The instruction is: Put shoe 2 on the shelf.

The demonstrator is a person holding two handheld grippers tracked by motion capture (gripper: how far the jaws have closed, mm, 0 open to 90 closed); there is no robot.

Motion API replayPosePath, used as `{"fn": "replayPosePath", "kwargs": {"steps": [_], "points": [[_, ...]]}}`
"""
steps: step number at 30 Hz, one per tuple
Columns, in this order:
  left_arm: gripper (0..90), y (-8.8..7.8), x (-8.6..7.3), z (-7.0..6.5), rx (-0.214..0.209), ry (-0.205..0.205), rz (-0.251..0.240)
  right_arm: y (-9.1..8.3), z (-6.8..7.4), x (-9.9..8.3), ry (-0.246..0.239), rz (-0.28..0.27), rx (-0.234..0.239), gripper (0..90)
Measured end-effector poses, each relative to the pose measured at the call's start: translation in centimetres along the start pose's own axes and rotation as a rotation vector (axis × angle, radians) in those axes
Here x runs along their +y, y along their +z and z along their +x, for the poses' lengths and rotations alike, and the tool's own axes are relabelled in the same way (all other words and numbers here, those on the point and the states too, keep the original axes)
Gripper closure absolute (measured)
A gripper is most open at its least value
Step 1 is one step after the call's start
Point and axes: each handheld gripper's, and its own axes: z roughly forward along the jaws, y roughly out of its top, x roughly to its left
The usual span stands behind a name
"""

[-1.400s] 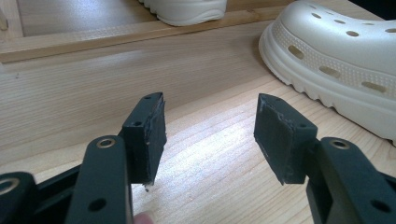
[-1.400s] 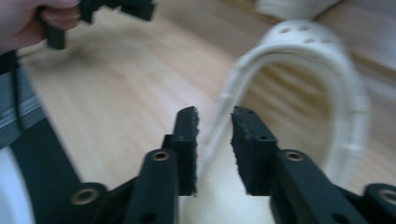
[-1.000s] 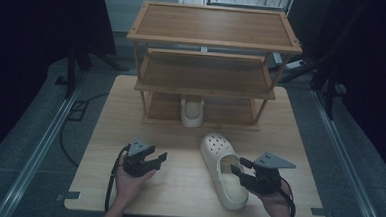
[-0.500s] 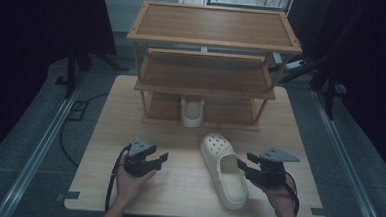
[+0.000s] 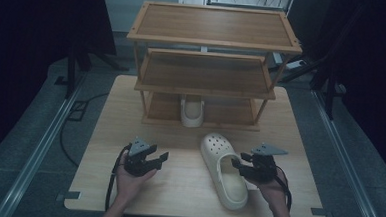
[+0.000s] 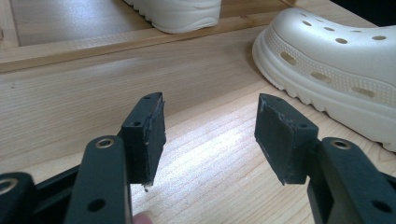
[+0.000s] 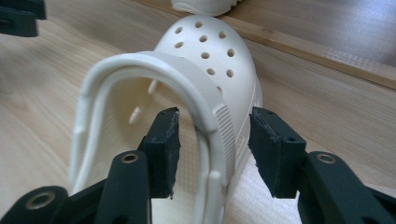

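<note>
Clog (image 5: pixel 224 171): flat on table (image 5: pixel 187 188), long axis near-to-far, toe towards rack (image 5: pixel 207 79), slightly left. Right gripper (image 5: pixel 239 167): jaws just closing, straddling its side wall, gaps showing. Left gripper (image 5: pixel 159 159): spread, empty.

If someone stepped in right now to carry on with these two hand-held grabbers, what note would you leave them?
Right gripper: jaws open, straddling the side wall of the cream perforated rubber clog on the light wooden table, one pad inside the shoe, one outside; not yet pressing. They have just closed a little.
Left gripper: open, empty, resting low over the table to the clog's left.
Matching cream clog: already on the bottom shelf of the three-tier wooden shoe rack.
Done: one shoe shelved. Left, probably: close on the clog, lift it, set it beside its partner.
</note>
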Motion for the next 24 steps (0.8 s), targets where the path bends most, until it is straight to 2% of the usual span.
{"fn": "replayPosePath", "kwargs": {"steps": [2, 6, 8, 16, 21, 24], "points": [[43.2, 0.0, 0.0, 0.0, 0.000, 0.002, 0.000, 0.4, -0.1, 0.1, 0.003, 0.004, -0.019, 56.8], [43.2, 0.1, 0.0, -0.1, -0.002, 0.005, 0.001, 0.9, 0.1, 0.3, 0.000, 0.011, 0.006, 66.7], [43.2, 0.1, 0.0, -0.2, -0.002, 0.005, 0.000, 0.9, 0.2, 0.4, -0.004, 0.008, -0.012, 69.4], [43.2, -0.2, 0.1, 0.0, -0.001, 0.001, -0.010, 0.7, 0.9, 0.6, -0.016, 0.014, -0.065, 75.0], [43.2, -0.4, 0.2, 0.1, 0.001, -0.003, -0.017, 0.2, 0.6, 0.7, 0.015, -0.009, -0.041, 76.7], [43.2, -0.4, 0.2, 0.1, 0.001, -0.003, -0.019, -0.3, 0.6, 0.8, 0.016, -0.028, -0.040, 76.8]]}}
